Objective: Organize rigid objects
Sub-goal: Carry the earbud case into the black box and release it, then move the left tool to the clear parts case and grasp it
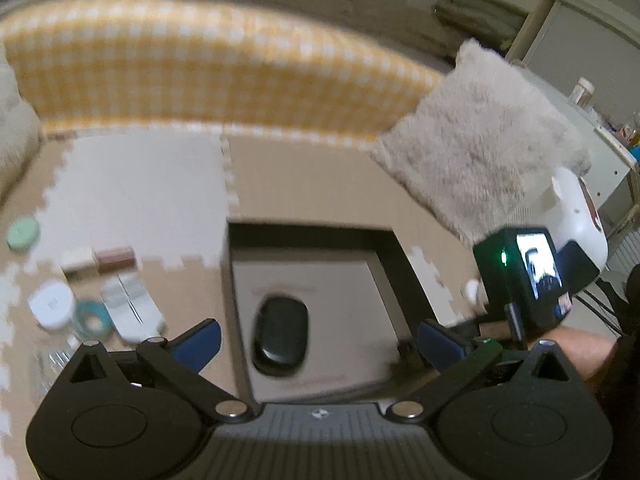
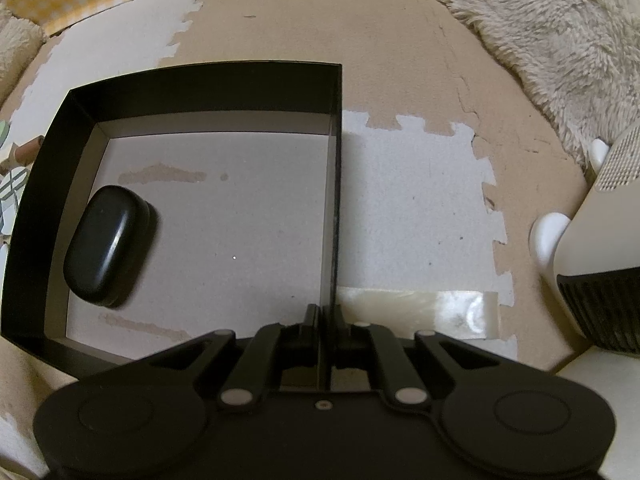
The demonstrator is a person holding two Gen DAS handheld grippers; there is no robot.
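Our left gripper (image 1: pixel 318 342) has its two blue-tipped fingers (image 1: pixel 202 342) spread as wide as they go, with nothing between them; they hang above the black box (image 1: pixel 308 236), over its near left part. Directly below that gap lies the black oval case (image 1: pixel 280 336), flat on the pale floor of the box, close to the left wall and free of both fingers.

Our right gripper (image 2: pixel 325 314) has its fingers pressed together on the right wall of the black box (image 2: pixel 336 184), near the front corner, one finger inside and one outside, the thin wall clamped upright between them. From this wrist we see the black oval case (image 2: pixel 110 246) on the far left of the box floor, just beside the left wall, well apart from the pinched wall.

Outside the box, to its left in the left wrist view, we see a blurred cluster on the foam puzzle mat (image 1: pixel 132 192): a mint round lid (image 1: pixel 23 233), a brown and cream block (image 1: pixel 100 262), a white round container (image 1: pixel 52 304), a teal tape roll (image 1: pixel 91 318) and a pale flat package (image 1: pixel 132 308). A strip of clear tape (image 2: pixel 420 310) lies on the mat just right of the box. A fluffy cushion (image 1: pixel 476 156) leans beyond, against a yellow checked cloth (image 1: pixel 200 72)
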